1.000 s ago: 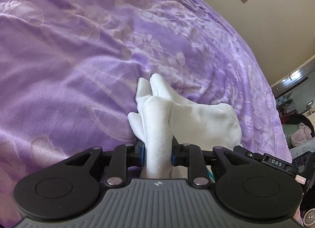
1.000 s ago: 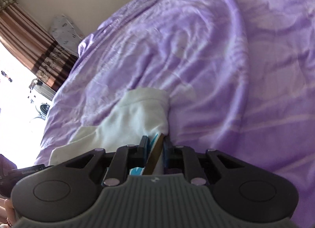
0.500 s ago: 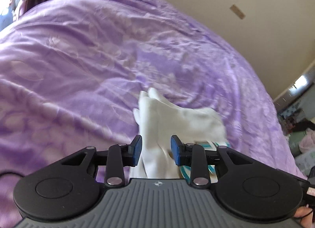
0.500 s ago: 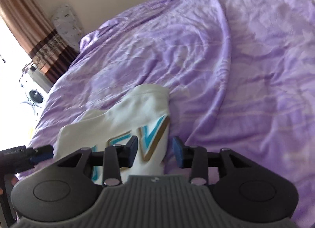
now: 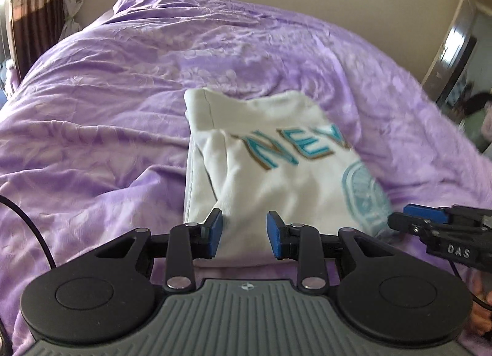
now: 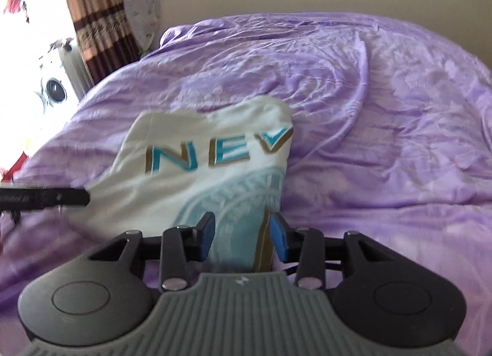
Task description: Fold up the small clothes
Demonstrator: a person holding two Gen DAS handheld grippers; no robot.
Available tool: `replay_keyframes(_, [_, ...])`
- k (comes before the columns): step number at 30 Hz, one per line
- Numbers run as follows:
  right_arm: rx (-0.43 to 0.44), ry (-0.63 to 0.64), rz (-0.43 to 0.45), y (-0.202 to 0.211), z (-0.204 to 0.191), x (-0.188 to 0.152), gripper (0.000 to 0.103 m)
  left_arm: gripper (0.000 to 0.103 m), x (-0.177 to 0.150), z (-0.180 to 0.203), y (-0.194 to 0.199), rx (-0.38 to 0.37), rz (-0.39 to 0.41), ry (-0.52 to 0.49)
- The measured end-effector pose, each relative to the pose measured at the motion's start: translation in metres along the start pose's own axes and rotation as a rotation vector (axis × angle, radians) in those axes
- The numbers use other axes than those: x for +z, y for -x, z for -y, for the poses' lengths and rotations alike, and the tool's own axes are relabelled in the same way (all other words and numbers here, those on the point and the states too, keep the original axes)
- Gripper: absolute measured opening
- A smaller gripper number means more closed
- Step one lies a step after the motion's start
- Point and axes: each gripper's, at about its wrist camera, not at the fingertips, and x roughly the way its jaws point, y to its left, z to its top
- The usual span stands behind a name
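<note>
On the left, the left gripper (image 5: 244, 234) hangs over the near edge of the white T-shirt (image 5: 270, 171), and its jaws stand apart: blue pads clear of the cloth, nothing pinched between them. The shirt lies on the bed's purple bedspread (image 5: 107, 110), folded in on itself into a compact shape, its folded sleeve side toward the left and the teal "NEV" lettering (image 5: 295, 146) facing up with a round pale-blue print below it.

Moving across to the right, the right gripper (image 6: 241, 237) sits at the shirt's other near corner, where the fold line cuts the lettering short. Its jaws are parted too; the shirt's edge with a gold-brown strip shows in the gap, but the pads do not look to be pressing on it. Each wrist view catches the tip of the other gripper poking in from the side, so both tools flank the garment.

As for progress: at least one fold looks done, since the print is cut off at a crisp right edge and a sleeve is tucked over. The bundle is still a bit lumpy and skewed on the bed. What probably remains is a final fold or a smoothing pass, though nothing here shows which.
</note>
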Motion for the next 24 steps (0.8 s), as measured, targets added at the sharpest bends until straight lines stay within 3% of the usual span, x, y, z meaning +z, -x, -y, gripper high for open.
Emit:
replay_keyframes(9, [-0.036, 0.085, -0.086, -0.033, -0.008, -0.034, 0.033, 0.028, -0.021, -0.014, -0.029, 0.065, -0.093, 0.009])
replay_keyframes(14, [-0.052, 0.126, -0.121, -0.049, -0.012, -0.043, 0.033, 0.028, -0.031, -0.006, -0.040, 0.108, -0.093, -0.057])
replay_keyframes(19, [-0.100, 0.204, -0.103, -0.060, -0.022, -0.055, 0.033, 0.028, -0.042, 0.004, -0.047, 0.155, -0.073, -0.118])
replay_keyframes(24, [-0.107, 0.220, -0.101, -0.061, -0.021, -0.055, 0.033, 0.028, -0.039, 0.002, -0.046, 0.150, -0.075, -0.110])
